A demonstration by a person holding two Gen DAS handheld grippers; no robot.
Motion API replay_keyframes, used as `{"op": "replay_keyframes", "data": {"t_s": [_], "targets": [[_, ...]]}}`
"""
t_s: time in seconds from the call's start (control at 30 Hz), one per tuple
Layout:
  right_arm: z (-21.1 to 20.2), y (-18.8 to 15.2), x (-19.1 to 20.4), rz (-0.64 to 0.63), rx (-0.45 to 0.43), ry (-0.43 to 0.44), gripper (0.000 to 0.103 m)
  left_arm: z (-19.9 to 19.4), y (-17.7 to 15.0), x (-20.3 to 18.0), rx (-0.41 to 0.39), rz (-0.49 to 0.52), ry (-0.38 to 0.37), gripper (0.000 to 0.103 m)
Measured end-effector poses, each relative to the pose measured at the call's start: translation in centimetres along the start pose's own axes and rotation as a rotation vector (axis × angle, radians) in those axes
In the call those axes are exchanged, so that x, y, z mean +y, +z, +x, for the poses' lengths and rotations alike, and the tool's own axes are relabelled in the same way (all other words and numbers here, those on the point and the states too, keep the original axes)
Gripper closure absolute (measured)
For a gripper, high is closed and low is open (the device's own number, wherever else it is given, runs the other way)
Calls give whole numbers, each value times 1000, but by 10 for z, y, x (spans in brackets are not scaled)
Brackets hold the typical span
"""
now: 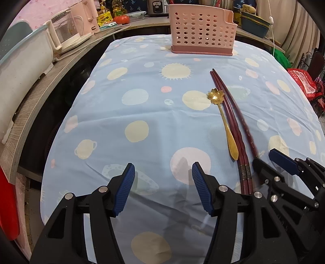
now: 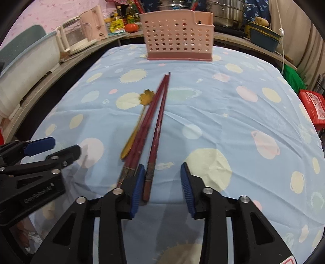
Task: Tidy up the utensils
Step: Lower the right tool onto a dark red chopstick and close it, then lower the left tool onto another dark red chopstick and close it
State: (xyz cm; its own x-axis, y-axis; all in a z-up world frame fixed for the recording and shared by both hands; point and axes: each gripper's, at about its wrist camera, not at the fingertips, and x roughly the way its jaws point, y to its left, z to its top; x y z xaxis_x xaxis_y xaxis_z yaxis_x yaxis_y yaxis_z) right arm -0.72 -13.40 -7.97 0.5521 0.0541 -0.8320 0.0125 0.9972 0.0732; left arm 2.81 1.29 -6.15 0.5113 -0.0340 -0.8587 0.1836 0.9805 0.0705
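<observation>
Dark red chopsticks [image 1: 229,113] lie on the blue patterned tablecloth [image 1: 142,113], beside a gold flower-bowl spoon [image 1: 225,121]. In the right wrist view the chopsticks [image 2: 157,121] run away from me, with the spoon [image 2: 140,119] to their left. One chopstick end lies between the fingers of my right gripper [image 2: 162,182], close to the left pad; the gripper is open. My left gripper [image 1: 163,188] is open and empty over bare cloth, left of the utensils. A pink perforated utensil holder [image 1: 201,30] stands at the table's far edge; it also shows in the right wrist view [image 2: 178,34].
A counter [image 1: 30,113] runs along the left with a clear-lidded white appliance [image 1: 67,32], bottles and a tomato [image 1: 121,19]. Pots and a blue basin [image 2: 264,38] stand behind the holder. Red bags [image 1: 302,81] sit off the table's right side.
</observation>
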Motion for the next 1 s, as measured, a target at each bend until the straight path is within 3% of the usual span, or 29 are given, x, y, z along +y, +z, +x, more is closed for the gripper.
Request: {"op": "replay_keyframes", "data": {"t_s": [0.27, 0.3, 0.37, 0.6, 1.0], "targets": [[0, 0, -3, 7, -4, 6, 79, -1, 0, -6, 1, 6, -41, 47], [0, -1, -3, 2, -8, 0, 81, -2, -1, -8, 1, 9, -46, 47], [-1, -2, -6, 2, -9, -9, 96, -3, -1, -11, 3, 13, -60, 47], [-7, -7, -15, 34, 2, 5, 96, -5, -8, -29, 24, 24, -170, 47], [-13, -11, -25, 72, 8, 19, 96, 6, -13, -45, 51, 32, -221, 47]]}}
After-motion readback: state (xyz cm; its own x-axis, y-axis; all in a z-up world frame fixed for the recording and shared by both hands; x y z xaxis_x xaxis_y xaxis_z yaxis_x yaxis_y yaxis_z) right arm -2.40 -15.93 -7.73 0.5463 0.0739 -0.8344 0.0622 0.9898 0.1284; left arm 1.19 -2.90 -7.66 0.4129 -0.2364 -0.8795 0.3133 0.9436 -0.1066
